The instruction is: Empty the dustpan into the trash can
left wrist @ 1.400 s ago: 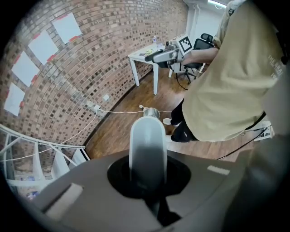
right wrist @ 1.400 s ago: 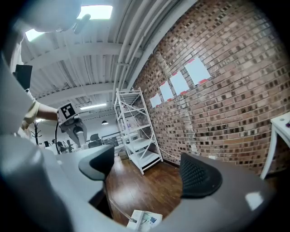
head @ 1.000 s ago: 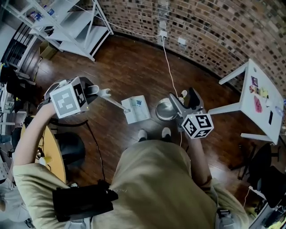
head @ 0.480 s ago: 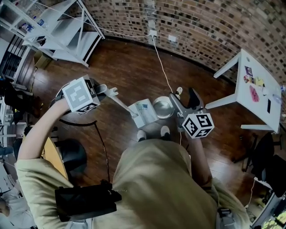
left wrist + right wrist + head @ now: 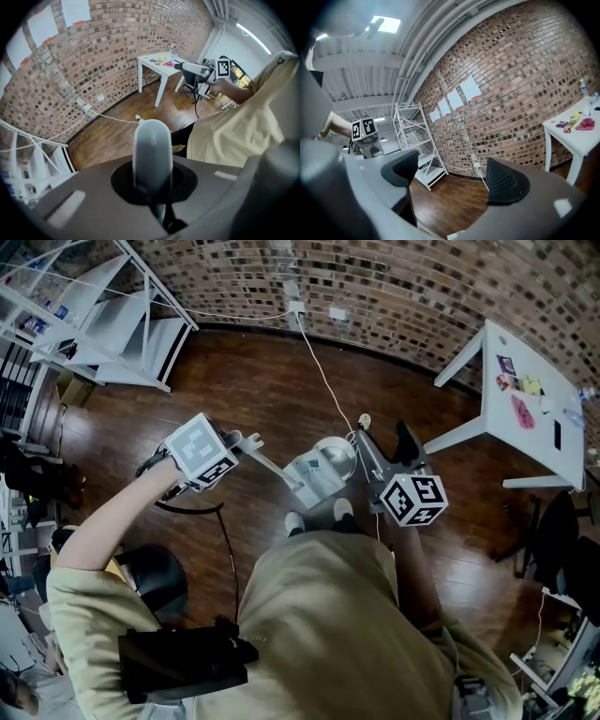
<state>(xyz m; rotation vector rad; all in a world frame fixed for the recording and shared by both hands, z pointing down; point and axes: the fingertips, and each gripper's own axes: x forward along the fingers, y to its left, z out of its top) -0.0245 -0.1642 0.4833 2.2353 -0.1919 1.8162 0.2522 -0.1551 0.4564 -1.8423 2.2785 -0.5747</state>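
My left gripper (image 5: 240, 441) is shut on the grey handle (image 5: 264, 462) of the dustpan (image 5: 312, 480). The pale pan hangs tilted against the near-left rim of the round silver trash can (image 5: 337, 452) on the wood floor, partly covering it. In the left gripper view, the rounded handle (image 5: 152, 152) sticks up between the jaws of the left gripper (image 5: 153, 185), with my right gripper (image 5: 200, 71) far off. The right gripper (image 5: 380, 442) hovers just right of the can, open, its pads (image 5: 506, 180) holding nothing. What is in the pan I cannot tell.
A white table (image 5: 527, 407) stands at the right and a white shelf rack (image 5: 127, 310) at the back left by the brick wall. A white cord (image 5: 317, 367) runs across the floor to the can. A black stool (image 5: 155, 573) sits near my left elbow.
The left gripper has swung right and down with the dustpan, bringing the pan from left of the trash can to its rim. The right gripper has stayed beside the can.
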